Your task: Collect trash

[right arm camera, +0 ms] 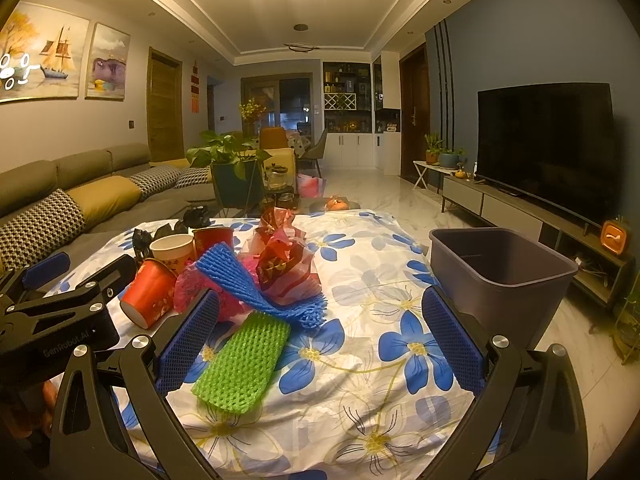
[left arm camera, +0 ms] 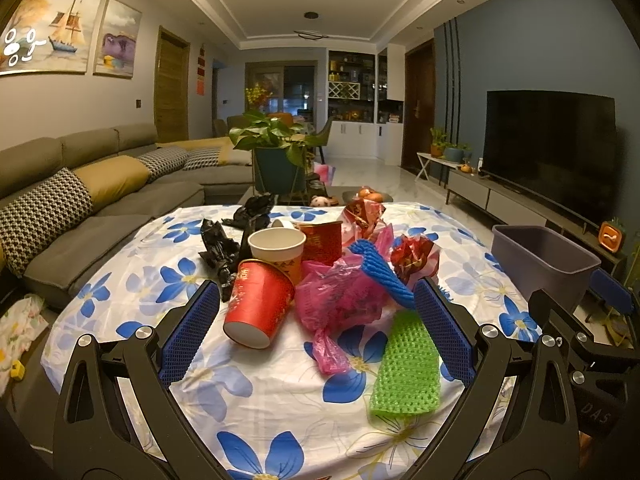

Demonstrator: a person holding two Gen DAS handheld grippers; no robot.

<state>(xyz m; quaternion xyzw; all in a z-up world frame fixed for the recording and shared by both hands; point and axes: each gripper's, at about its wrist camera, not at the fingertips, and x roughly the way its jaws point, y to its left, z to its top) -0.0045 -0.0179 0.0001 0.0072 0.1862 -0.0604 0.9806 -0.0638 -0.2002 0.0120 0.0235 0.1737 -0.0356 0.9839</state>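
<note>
A heap of trash lies on a table under a blue-flowered cloth (left arm camera: 280, 412): a tipped red paper cup (left arm camera: 258, 306), an upright white-and-red cup (left arm camera: 276, 250), a pink plastic bag (left arm camera: 340, 304), a blue foam net (left arm camera: 384, 270), a green foam net (left arm camera: 406, 364), red wrappers (left arm camera: 412, 254) and black bags (left arm camera: 218, 246). My left gripper (left arm camera: 316, 332) is open and empty, its jaws either side of the pink bag and just short of the heap. My right gripper (right arm camera: 320, 340) is open and empty, over the cloth to the right of the green net (right arm camera: 244, 364). A grey bin (right arm camera: 500, 276) stands at the table's right edge.
A grey sofa (left arm camera: 100, 200) with cushions runs along the left. A potted plant (left arm camera: 276, 160) and a low table with fruit stand behind the table. A TV (left arm camera: 548, 148) on a low cabinet is at the right. The bin also shows in the left wrist view (left arm camera: 544, 264).
</note>
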